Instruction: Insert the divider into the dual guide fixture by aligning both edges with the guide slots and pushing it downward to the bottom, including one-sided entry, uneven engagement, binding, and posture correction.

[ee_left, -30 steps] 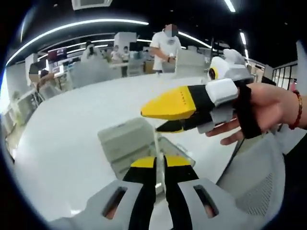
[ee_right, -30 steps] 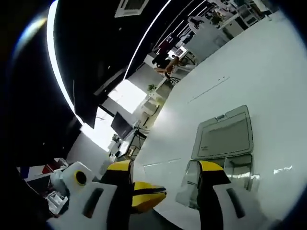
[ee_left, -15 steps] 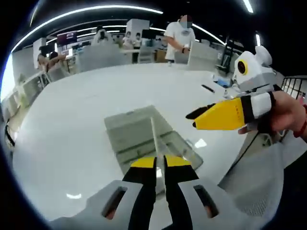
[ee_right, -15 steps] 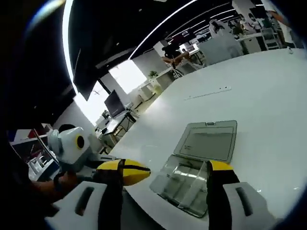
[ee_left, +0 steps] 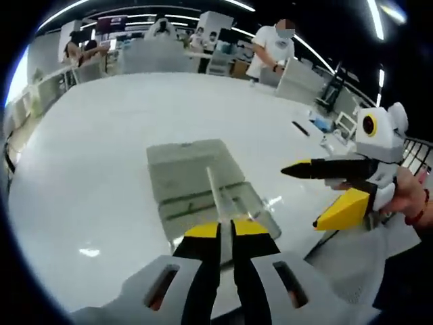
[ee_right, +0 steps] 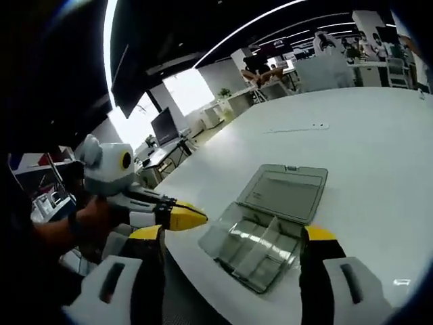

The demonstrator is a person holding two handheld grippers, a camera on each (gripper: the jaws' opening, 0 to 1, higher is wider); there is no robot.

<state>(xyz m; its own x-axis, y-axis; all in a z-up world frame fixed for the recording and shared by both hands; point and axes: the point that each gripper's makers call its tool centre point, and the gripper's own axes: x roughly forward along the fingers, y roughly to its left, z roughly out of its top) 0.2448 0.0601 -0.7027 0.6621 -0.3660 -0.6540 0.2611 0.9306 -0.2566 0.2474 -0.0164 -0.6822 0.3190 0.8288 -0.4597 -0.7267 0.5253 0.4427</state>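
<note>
Alignment should be settled first: the divider, a thin clear strip pinched in the left gripper, hangs above the open fixture on the white table; both edges should be squared to the slots (too small to make out) before pressing. The right gripper is spread wide, empty.

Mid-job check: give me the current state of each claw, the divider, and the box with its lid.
Left claw: shut on the divider.
Divider: clear strip, held at its near end, reaching out over the box.
Right claw: open, holding nothing.
Box: clear, compartments exposed, resting on the white table.
Lid: open, laid back flat.
</note>
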